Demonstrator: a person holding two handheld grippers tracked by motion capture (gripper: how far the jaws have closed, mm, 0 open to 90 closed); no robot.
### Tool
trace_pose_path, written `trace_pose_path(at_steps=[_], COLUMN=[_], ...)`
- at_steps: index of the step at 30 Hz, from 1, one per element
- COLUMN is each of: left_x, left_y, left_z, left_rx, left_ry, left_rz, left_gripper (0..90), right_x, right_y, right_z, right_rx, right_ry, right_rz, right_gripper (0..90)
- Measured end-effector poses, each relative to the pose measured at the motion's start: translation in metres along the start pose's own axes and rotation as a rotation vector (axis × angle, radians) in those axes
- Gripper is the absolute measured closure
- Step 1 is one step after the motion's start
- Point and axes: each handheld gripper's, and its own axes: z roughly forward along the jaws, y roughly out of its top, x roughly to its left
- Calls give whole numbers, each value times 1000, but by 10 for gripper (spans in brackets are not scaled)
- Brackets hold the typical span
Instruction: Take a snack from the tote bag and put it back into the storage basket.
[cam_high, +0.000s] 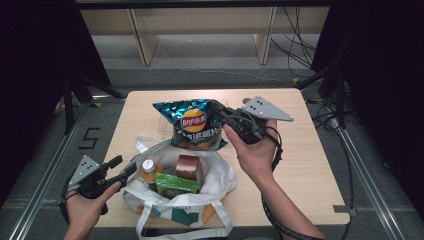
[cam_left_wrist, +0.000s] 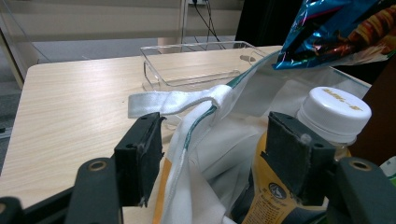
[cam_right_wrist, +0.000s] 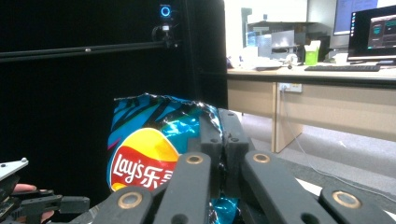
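So a blue Lay's chip bag (cam_high: 196, 125) is being held up by the right tool (cam_high: 216, 107), pinched tight at its top right corner. In the right gripper view the two black jaws are pressed together with just the crinkled foil edge of the bag (cam_right_wrist: 154, 149) caught between them. The bag is hung upright above the far rim of a white tote bag (cam_high: 220, 175), which is laid open on the wooden desk (cam_high: 310, 170) near the person's edge. Behind the chips, a clear plastic tray (cam_left_wrist: 196, 63) is sat on the desk, seen best in the left gripper view.

Inside the tote, a yellow drink bottle with a white cap (cam_high: 148, 171) is stood at the left, a brown box (cam_high: 188, 167) is parked in the middle, and a green packet (cam_high: 176, 184) is laid in front of that.

The left tool (cam_high: 125, 167) is kept low at the tote's left rim. Its jaws are spread wide, with the white fabric rim and a strap (cam_left_wrist: 173, 102) passing between them and the bottle (cam_left_wrist: 322, 130) right behind the far jaw. No squeeze on the cloth can be made out; the pads are stood apart from it.
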Motion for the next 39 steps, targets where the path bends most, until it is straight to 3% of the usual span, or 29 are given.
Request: trace_pose_path(at_steps=[15,21,23,24,28,29,39], left_x=[-1,-1,0,0,0,0,0], left_y=[1,1,1,1,1,1,2], left_z=[-1,-1,-2,-2,-1,-1,-3], left_rx=[0,-2,-1,-2,-9,-10,-9], left_ry=[14,14,15,16,11,12,22], left_rz=[-2,-3,-2,-2,-2,-3,-2], left_gripper=[359,359,359,359,359,359,359], right_x=[-11,-11,-14,-14,-18,-18,-26], right_y=[9,13,17,18,20,20,23], right_z=[-10,-14,-16,-16,-17,-17,-18], right_rx=[-29,-39,-58,-59,-56,-64,-87], right_ry=[-35,-53,-64,-63,-80,-79,-115], right_rz=[-14,17,-6,9,-8,10,20], right_gripper=[900,900,900,900,900,900,900])
